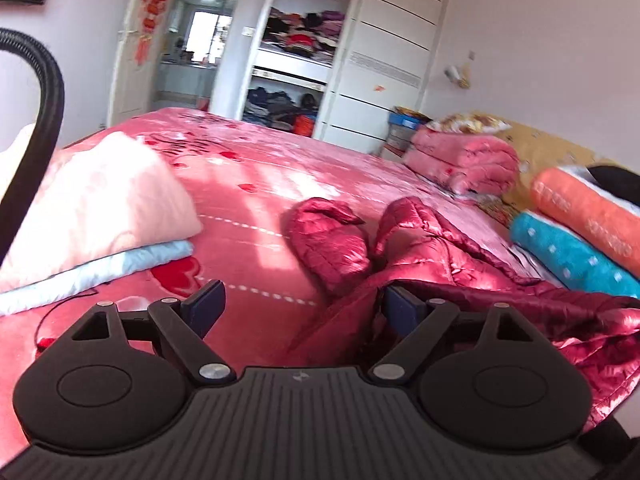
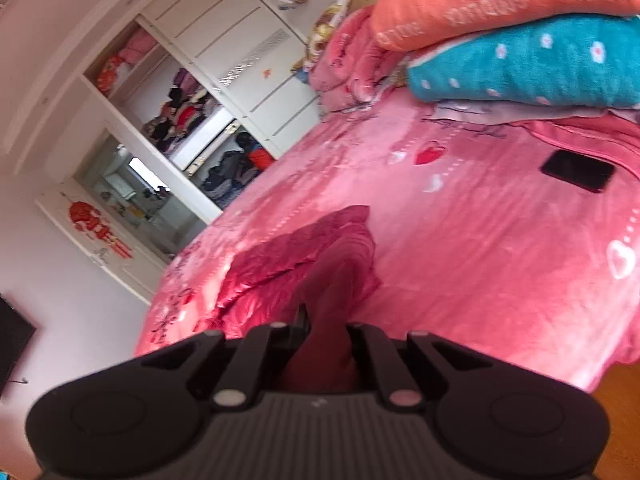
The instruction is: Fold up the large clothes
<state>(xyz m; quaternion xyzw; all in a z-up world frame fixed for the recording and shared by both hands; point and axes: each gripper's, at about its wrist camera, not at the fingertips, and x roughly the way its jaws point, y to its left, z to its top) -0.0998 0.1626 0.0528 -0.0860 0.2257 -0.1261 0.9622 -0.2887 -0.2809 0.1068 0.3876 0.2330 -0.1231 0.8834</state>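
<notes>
1. Basically early stage: right gripper [image 2: 326, 330] has its jaws pinched tight on a bunch of the red puffer jacket [image 2: 320, 264], fabric squeezed between the pads; no finished fold visible.
2. Left gripper [image 1: 300, 306] has jaws spread wide, holding nothing; its right pad sits at the jacket's edge [image 1: 460, 280], whether it touches is not clear.
3. Jacket looks shiny, quilted, dark red, puffy and slippery-looking. It lies crumpled on the pink bed blanket [image 1: 256, 184], near edge bunched toward the grippers, not laid flat.
4. Farther out, two rounded parts, sleeve or hood, cannot tell which [image 1: 332, 240], lie loose and unaligned. Judgement: still left are spreading flat, folding sleeves in, folding the body.
5. Left of the jacket, a folded white-pink and light blue pile [image 1: 100, 216] sits apart, seemingly done already.
6. Right side: teal [image 1: 572, 256] and orange [image 1: 588, 208] rolled blankets close beside the jacket, a pink quilt [image 1: 464, 160] farther off; black phone [image 2: 578, 170] on the blanket.
7. Far: open wardrobe [image 1: 304, 40] with clothes.
</notes>
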